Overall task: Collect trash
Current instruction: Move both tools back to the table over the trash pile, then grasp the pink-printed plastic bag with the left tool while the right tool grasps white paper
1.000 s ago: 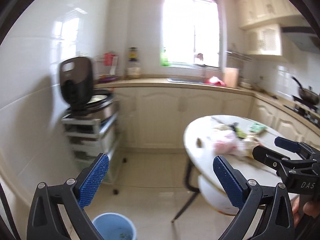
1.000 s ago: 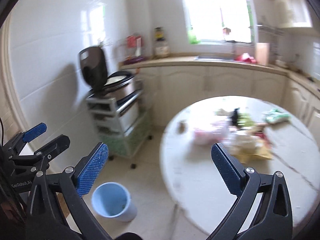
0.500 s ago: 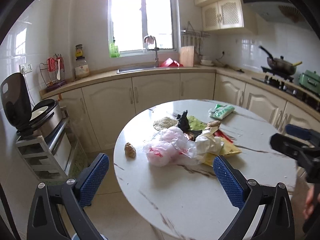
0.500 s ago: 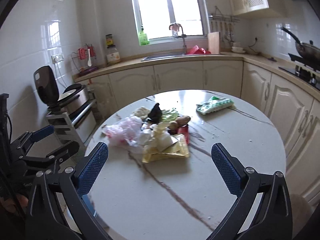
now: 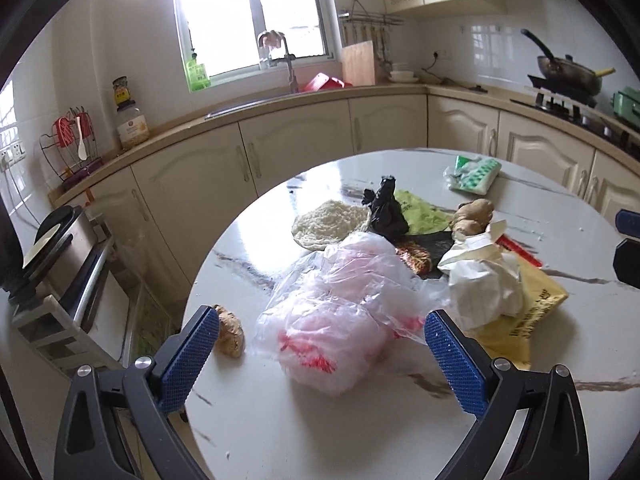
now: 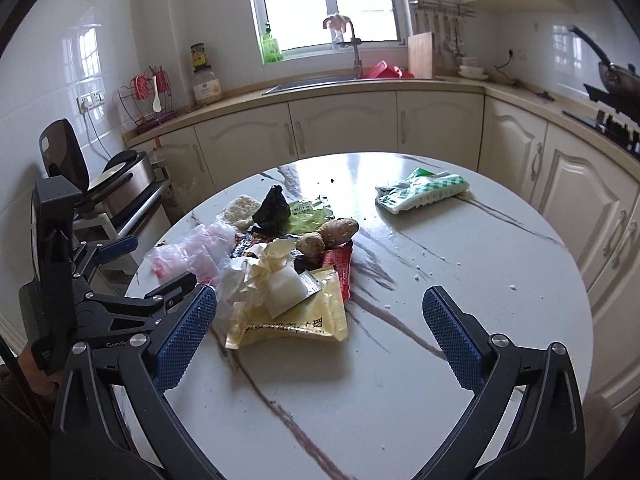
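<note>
A pile of trash lies on a round white marble table (image 5: 304, 432). It holds a clear pink plastic bag (image 5: 340, 320), crumpled white paper (image 5: 484, 280), a yellow wrapper (image 6: 292, 316), a black bag (image 5: 384, 212) and a green wrapper (image 5: 420, 212). My left gripper (image 5: 320, 360) is open, just in front of the pink bag. My right gripper (image 6: 320, 332) is open, above the table near the yellow wrapper. The left gripper also shows in the right wrist view (image 6: 160, 272).
Ginger pieces (image 5: 230, 334) (image 6: 328, 232) and a green-white pack (image 6: 424, 192) lie on the table. A rice cooker on a rack (image 6: 116, 184) stands left of it. Cabinets and a sink counter (image 5: 304, 96) run behind; a wok (image 5: 568, 72) sits far right.
Both cameras have swung from the floor, blue bin and rice cooker onto the table and closed in on the trash pile. Both grippers stay open.
</note>
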Tool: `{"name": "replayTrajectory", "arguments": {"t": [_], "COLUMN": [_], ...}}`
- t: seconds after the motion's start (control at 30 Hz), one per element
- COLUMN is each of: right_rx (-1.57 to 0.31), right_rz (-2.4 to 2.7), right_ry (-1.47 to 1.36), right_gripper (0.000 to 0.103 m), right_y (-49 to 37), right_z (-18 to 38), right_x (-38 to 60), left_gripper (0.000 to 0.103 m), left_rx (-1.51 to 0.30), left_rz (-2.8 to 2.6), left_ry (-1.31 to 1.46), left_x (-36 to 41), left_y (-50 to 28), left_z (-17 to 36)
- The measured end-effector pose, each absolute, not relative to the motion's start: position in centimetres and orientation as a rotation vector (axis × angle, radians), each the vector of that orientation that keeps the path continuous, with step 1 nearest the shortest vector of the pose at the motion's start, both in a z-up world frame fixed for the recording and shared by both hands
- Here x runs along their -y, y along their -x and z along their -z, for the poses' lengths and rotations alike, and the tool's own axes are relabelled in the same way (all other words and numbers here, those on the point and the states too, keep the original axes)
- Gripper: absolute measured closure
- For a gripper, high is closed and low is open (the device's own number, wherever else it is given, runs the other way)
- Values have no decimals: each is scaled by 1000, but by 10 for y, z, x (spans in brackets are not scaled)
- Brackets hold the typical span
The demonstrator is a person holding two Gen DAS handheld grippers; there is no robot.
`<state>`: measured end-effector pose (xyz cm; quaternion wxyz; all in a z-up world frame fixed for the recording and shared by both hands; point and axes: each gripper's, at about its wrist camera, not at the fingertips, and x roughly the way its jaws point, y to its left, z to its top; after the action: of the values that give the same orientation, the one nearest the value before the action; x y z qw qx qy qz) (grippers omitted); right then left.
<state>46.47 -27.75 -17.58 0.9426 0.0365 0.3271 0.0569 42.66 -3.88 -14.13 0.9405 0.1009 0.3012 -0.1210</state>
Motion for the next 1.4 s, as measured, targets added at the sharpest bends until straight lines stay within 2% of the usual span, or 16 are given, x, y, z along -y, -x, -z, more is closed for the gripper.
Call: {"name": "replayTrajectory", "arguments": {"t": [0.03,0.07,0.13,0.2,0.33,0.4,0.6,0.63,0.7,0.77,1.03,1.1,1.13,1.4], "right_rx": [-675,-682,-690,-716,-755,-765,-798,-810,-827,-843,-815,-792,-783,-735], "right_rz": [-116,-119,-119,-132,-161,-160,-174,-173,-178,-197,-228,-225,-231,-230], "right_ry": [-78,-80,-76,-83,-112,-102,-60,-59,-50,-51,-91,-98,-98,-107], "right_gripper": [0,0,0,0,0,0,1,3,18,38,56,64,78,83], "right_y": [-469,-474,-483,-495,-513,-518,-535,-538,-543,-544,-524,-514,-511,-481], "right_z": [178,179,182,188,197,201,211,213,216,220,213,205,201,176], "right_x": [277,275,272,266,254,247,230,230,229,228,241,245,246,253], "left_gripper": [4,9,19,33,37,48,55,56,56,56,57,57,57,57], "left_rx": [-621,-631,-674,-718,-740,-725,-703,-696,-685,-681,-654,-638,-632,-593], "left_rz": [252,258,279,285,310,311,354,360,381,384,394,396,393,390], "left_ry": [-212,-218,-216,-239,-245,-216,-123,-116,-98,-93,-60,-45,-42,-18], "left_x": [41,43,45,49,52,48,33,32,29,27,17,14,12,-2], "left_y": [-435,-441,-455,-460,-464,-463,-448,-444,-435,-427,-393,-382,-377,-329], "left_z": [146,149,155,156,158,157,148,146,142,139,121,113,109,91]}}
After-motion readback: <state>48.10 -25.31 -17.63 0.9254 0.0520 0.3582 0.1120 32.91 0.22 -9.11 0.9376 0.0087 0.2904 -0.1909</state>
